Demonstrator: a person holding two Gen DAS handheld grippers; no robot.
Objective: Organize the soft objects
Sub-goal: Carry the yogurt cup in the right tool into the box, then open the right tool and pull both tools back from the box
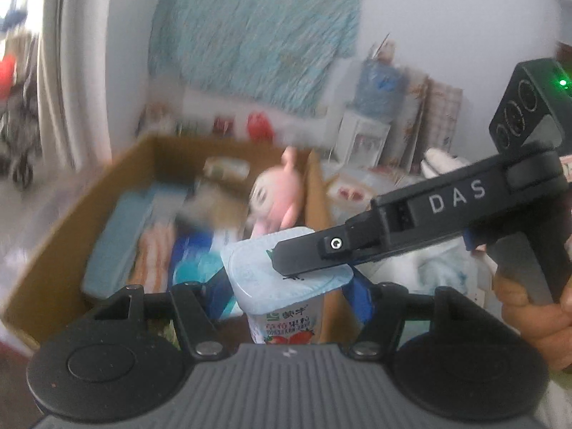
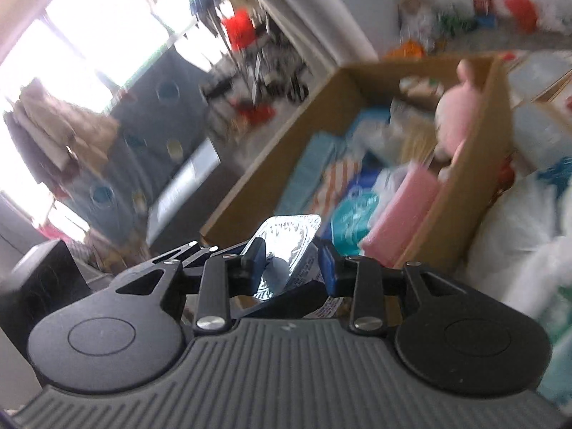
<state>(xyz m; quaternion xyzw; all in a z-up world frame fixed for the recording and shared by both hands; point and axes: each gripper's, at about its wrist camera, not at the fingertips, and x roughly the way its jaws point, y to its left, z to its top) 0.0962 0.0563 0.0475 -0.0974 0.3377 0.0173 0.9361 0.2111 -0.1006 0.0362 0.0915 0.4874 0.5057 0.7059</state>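
Observation:
A white yogurt cup [image 1: 286, 318] with a strawberry label and a pale foil lid stands upright between the blue pads of my left gripper [image 1: 287, 296], which is shut on its sides. My right gripper [image 1: 282, 261] reaches in from the right, one finger lying across the lid. In the right wrist view the same cup [image 2: 289, 236] sits tilted between the pads of the right gripper [image 2: 291, 261], which press on its top part. Behind the cup is an open cardboard box [image 1: 71, 214] holding a pink plush toy [image 1: 275, 193] and soft packs. Both views are blurred.
A person's hand [image 1: 529, 307] grips the right gripper's handle. The box [image 2: 271, 150] also holds a pink pack [image 2: 404, 214] and the plush toy [image 2: 454, 118]. White bags and cloth [image 2: 518, 232] lie right of it. A dark cabinet [image 2: 153, 136] stands to its left.

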